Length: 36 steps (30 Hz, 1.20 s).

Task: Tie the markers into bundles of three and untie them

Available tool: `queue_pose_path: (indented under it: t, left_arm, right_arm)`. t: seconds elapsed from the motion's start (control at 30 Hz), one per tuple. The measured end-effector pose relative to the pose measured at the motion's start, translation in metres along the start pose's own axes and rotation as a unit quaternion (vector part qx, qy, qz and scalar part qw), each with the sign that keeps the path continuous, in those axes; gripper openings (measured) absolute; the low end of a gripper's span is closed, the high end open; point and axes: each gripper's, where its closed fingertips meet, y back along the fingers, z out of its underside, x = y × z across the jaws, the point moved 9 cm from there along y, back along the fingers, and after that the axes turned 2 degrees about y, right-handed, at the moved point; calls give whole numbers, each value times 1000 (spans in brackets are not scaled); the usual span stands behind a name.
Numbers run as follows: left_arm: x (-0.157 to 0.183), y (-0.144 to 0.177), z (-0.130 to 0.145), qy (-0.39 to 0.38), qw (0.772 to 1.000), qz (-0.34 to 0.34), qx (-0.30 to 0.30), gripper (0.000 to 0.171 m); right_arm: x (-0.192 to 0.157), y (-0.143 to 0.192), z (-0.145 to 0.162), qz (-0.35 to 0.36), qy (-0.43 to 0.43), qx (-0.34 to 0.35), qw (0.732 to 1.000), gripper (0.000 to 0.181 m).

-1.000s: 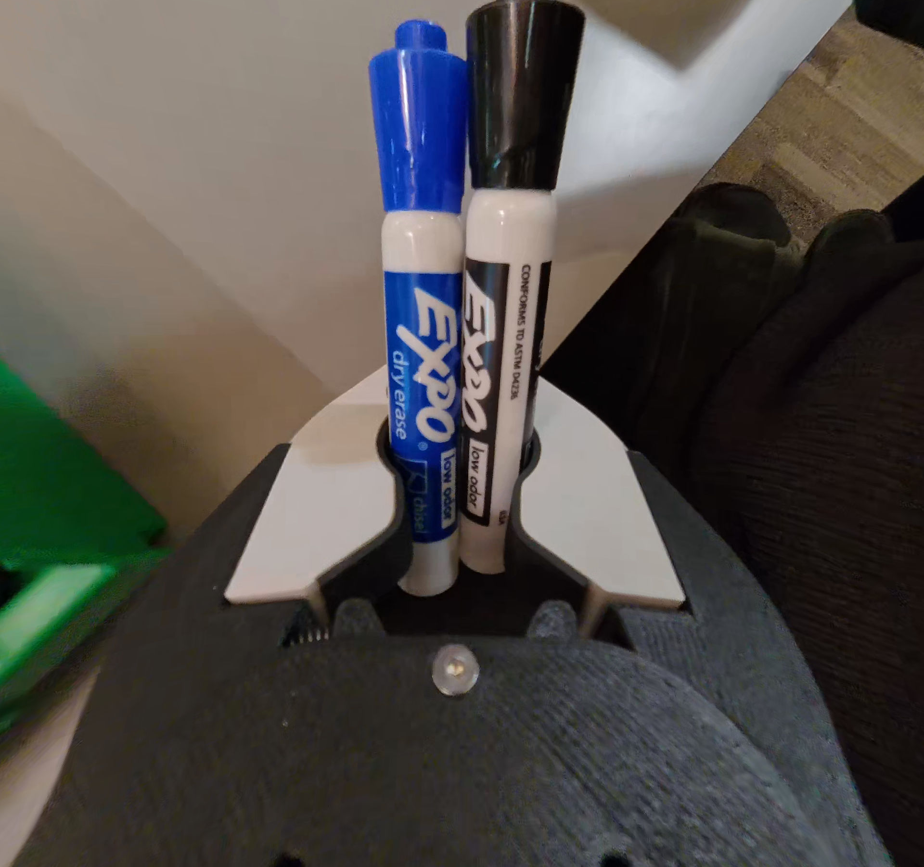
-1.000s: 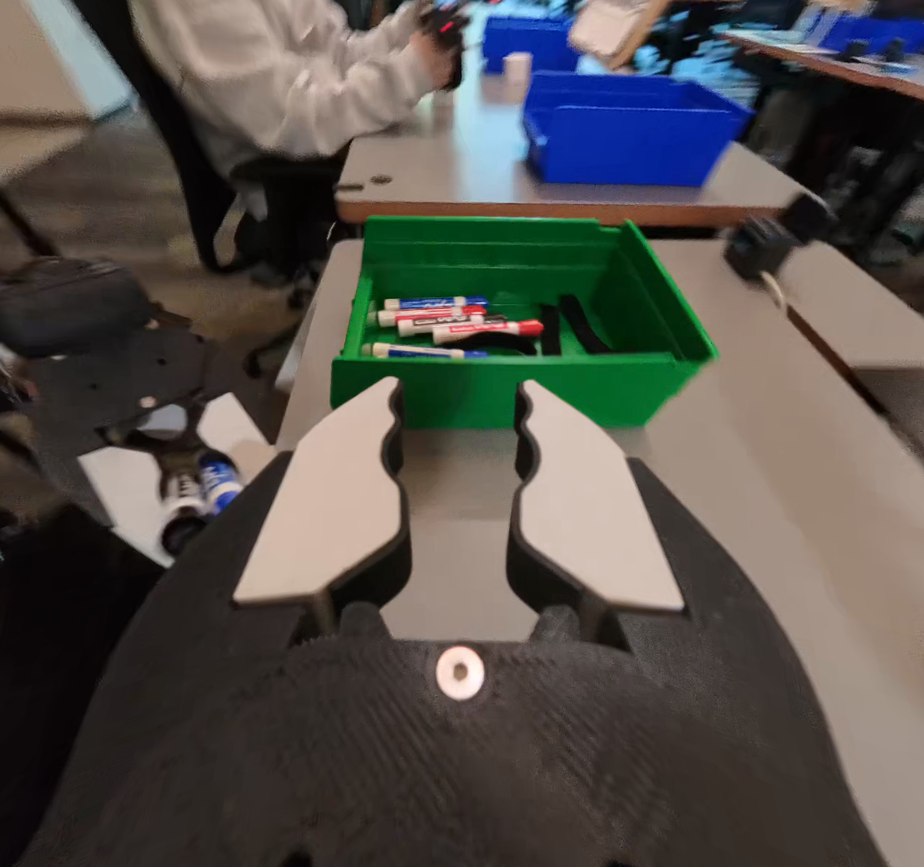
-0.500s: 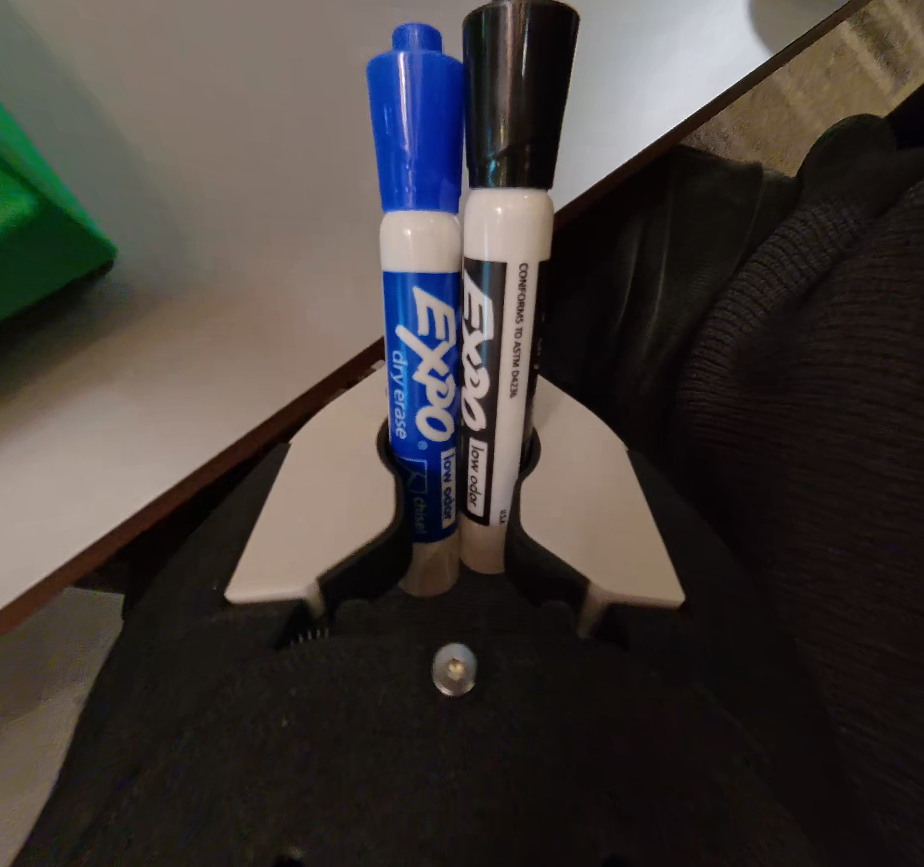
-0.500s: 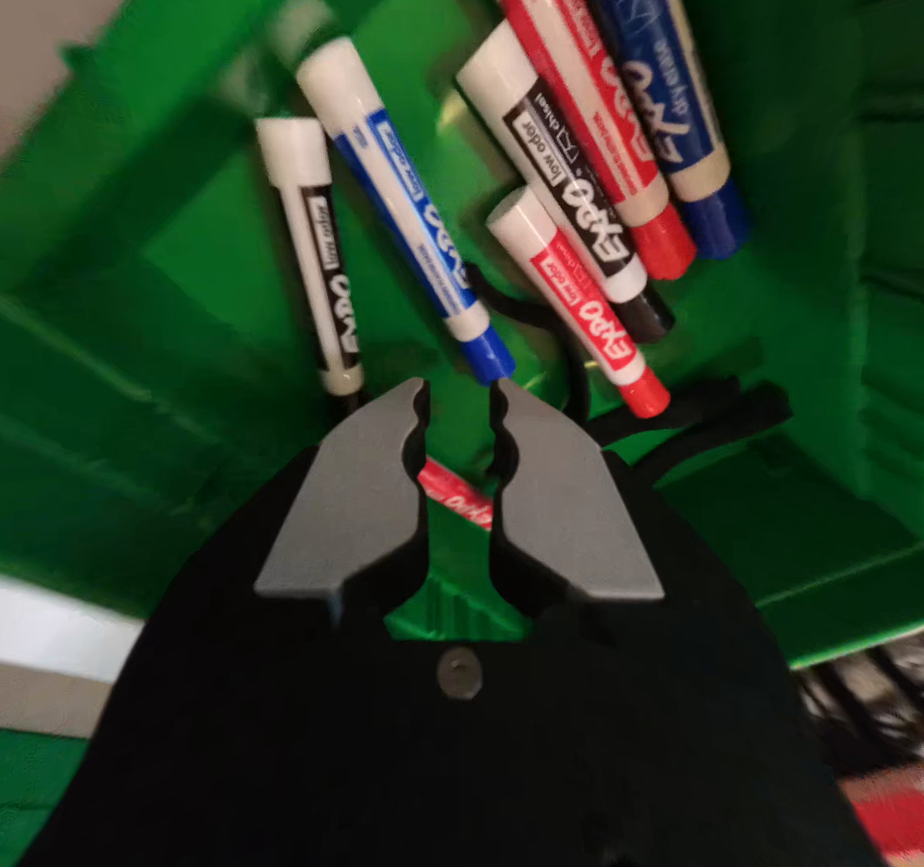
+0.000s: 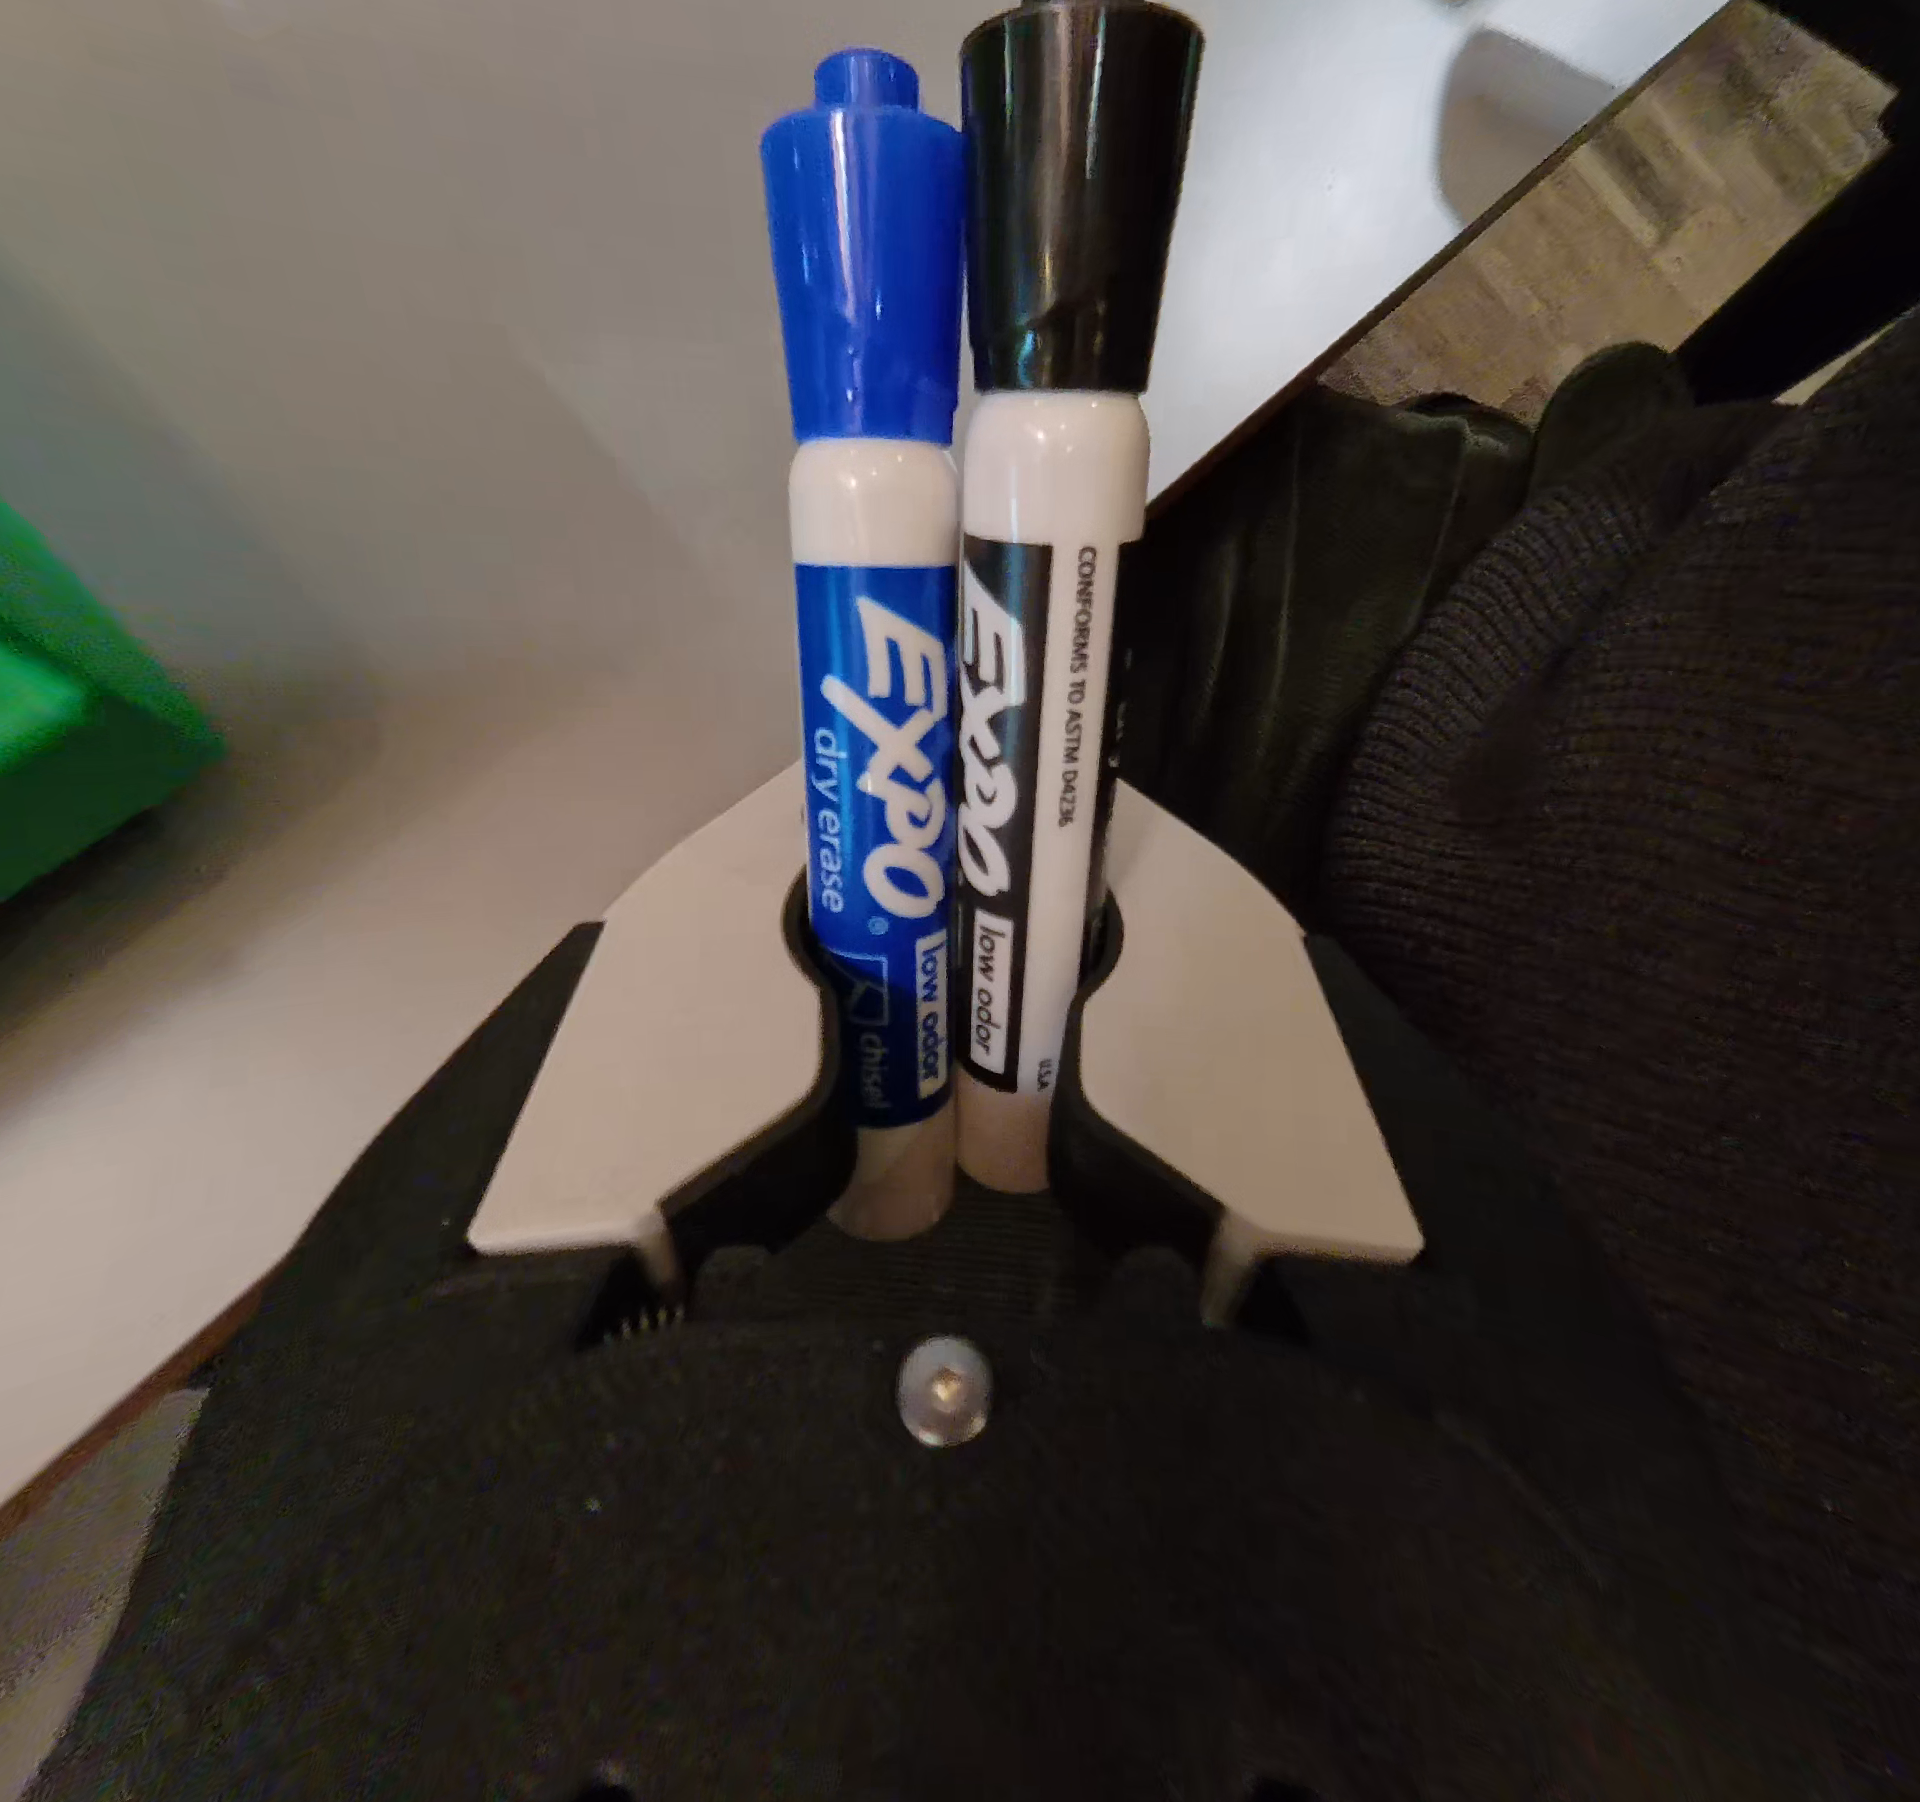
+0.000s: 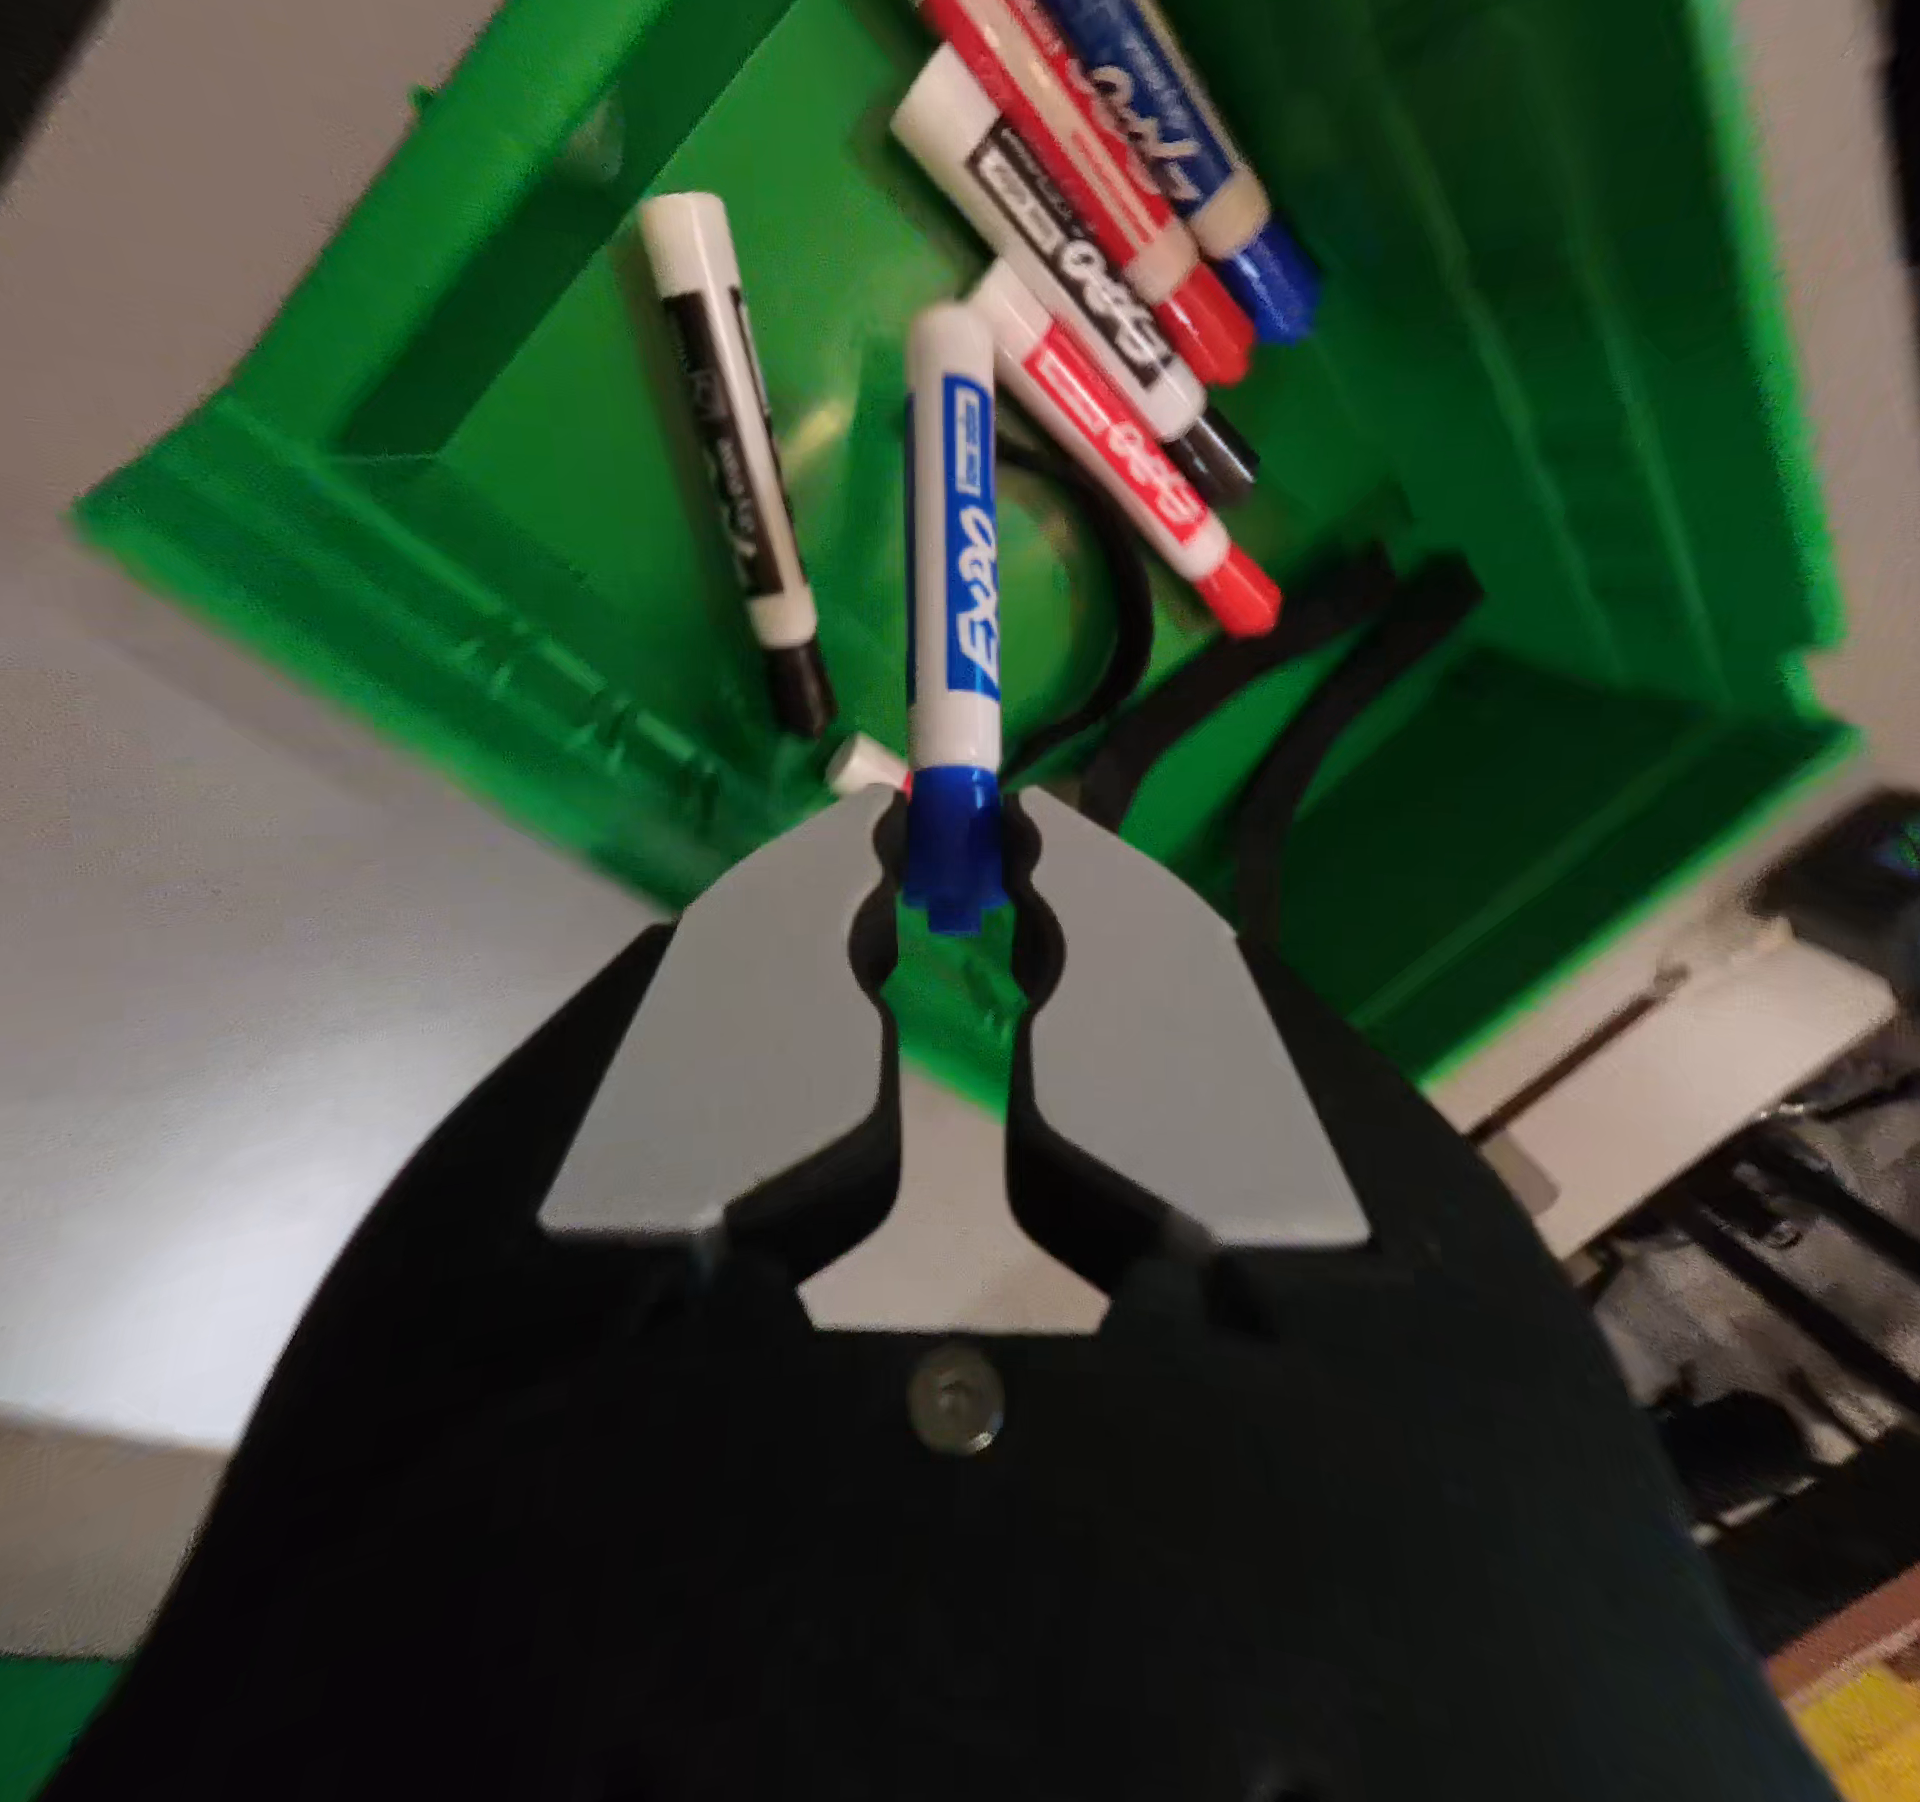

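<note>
Pinching a blue marker [image 6: 951,599] by its smooth cap, the right gripper [image 6: 951,853] holds marginally above the green bin [image 6: 1558,318]; light, stiff, liable to swing. Left gripper [image 5: 951,931] fingers clamp blue marker [image 5: 873,713] and black marker [image 5: 1039,713] mid-barrel, firmly.

Black tongs [image 5: 951,921], pale grey fingers [image 6: 758,1025]

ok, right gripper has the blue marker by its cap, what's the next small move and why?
Probably lift straight up and clear of the green bin. The right gripper pinches the blue marker only at the cap, near the fingertips, with loose markers close beside it.
</note>
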Motion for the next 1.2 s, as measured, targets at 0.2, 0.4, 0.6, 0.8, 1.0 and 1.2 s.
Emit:
queue_pose_path:
  t: [0.2, 0.4, 0.6, 0.8, 1.0, 1.2]
  left_arm:
    - [-2, -15, -24, -44, 999, 23, -18, 45]
    - [-7, -42, -45, -105, 989, 16, -101, 45]
    - [-13, -59, -74, -146, 974, 28, -170, 45]
    - [12, -81, -90, -257, 931, 81, -247, 45]
    - [32, -98, -96, -316, 898, 136, -273, 45]
    - [34, -101, -98, -343, 885, 152, -276, 45]
  right_arm:
    - [-84, 93, 82, 75, -139, 121, 980, 17]
    - [-220, 112, 149, 148, -267, 172, 937, 17]
    - [-311, 97, 154, 167, -327, 216, 905, 17]
    - [-343, 90, 120, 179, -301, 184, 918, 17]
    - [-358, 85, 94, 184, -291, 148, 927, 17]
    - [-356, 69, 87, 182, -294, 110, 932, 17]
